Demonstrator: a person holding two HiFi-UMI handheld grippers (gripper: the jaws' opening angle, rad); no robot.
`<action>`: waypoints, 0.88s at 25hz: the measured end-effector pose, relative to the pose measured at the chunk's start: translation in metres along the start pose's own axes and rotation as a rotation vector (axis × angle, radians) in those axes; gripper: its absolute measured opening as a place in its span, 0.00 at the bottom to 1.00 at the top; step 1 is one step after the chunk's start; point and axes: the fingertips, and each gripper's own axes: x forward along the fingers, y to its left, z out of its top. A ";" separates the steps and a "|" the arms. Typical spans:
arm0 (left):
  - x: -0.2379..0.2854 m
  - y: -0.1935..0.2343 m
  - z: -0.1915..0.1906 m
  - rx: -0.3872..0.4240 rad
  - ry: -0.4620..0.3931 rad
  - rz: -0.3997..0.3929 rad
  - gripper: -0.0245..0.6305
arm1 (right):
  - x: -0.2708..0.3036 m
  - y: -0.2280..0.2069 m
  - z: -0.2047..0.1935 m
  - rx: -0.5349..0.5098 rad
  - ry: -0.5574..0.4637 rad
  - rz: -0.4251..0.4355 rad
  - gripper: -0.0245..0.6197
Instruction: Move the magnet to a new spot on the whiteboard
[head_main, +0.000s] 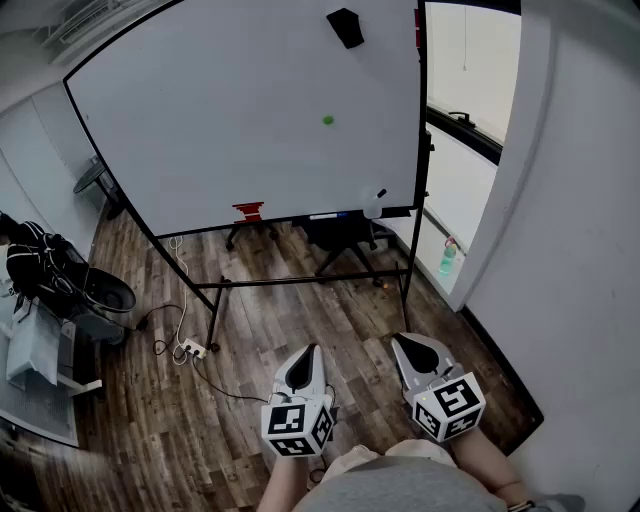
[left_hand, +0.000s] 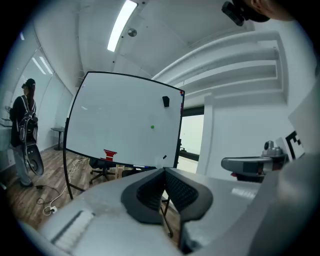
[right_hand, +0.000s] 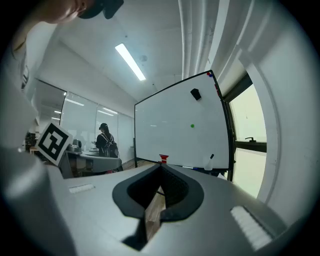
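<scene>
Jaws together, nothing between them: left hand-held gripper (head_main: 310, 352), right hand-held gripper (head_main: 400, 342).

Whiteboard (head_main: 200, 120) w/ green magnet (head_main: 328, 120) mid-right, black block (head_main: 345, 27) top; red item (head_main: 248, 211) on tray (head_main: 290, 219).

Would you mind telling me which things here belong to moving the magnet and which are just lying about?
For the job: green magnet, whiteboard, left gripper, right gripper (both shut, empty).
Lying about: black block, red object, white bottle, office chair, power strip, green bottle.
</scene>
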 end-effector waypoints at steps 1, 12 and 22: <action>0.000 -0.002 0.000 -0.002 -0.003 -0.003 0.04 | -0.001 -0.001 0.001 -0.002 -0.001 0.000 0.04; 0.000 -0.004 -0.001 -0.001 -0.006 -0.022 0.04 | -0.002 0.002 0.001 0.003 -0.006 -0.002 0.04; 0.002 0.016 0.001 0.007 -0.001 -0.038 0.04 | 0.020 0.020 0.001 0.032 -0.032 0.013 0.04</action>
